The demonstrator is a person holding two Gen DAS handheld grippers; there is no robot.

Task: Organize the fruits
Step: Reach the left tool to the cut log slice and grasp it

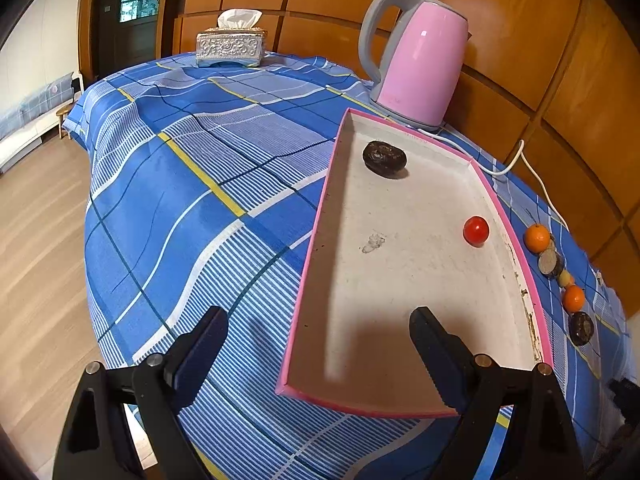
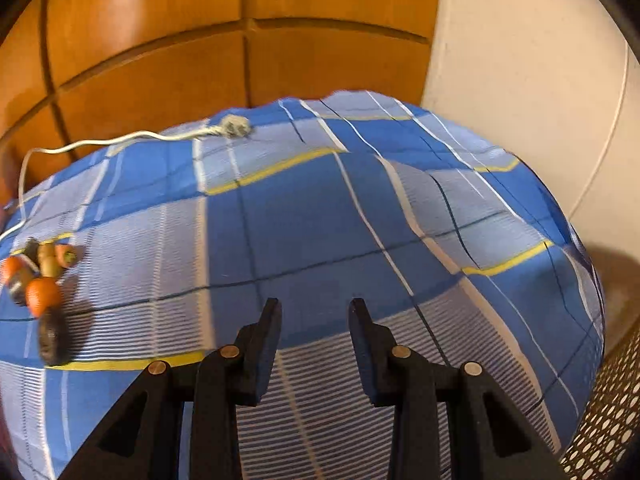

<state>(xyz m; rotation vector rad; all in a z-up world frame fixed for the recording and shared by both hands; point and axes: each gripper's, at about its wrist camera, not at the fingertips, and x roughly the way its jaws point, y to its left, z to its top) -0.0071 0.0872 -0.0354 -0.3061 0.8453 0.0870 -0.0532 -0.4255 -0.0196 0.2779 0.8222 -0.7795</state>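
Note:
A pink-rimmed white tray lies on the blue plaid cloth. In it sit a dark wrinkled fruit at the far end and a small red fruit near the right wall. Several loose fruits lie in a row right of the tray: an orange, a second orange and a dark fruit. My left gripper is open and empty, straddling the tray's near left rim. My right gripper is open and empty above bare cloth. The fruit cluster lies to its far left.
A pink electric kettle stands behind the tray, its white cord trailing to a plug. A silver tissue box sits at the table's far end. Wooden wall panels stand behind. The table edge drops off at the left and right.

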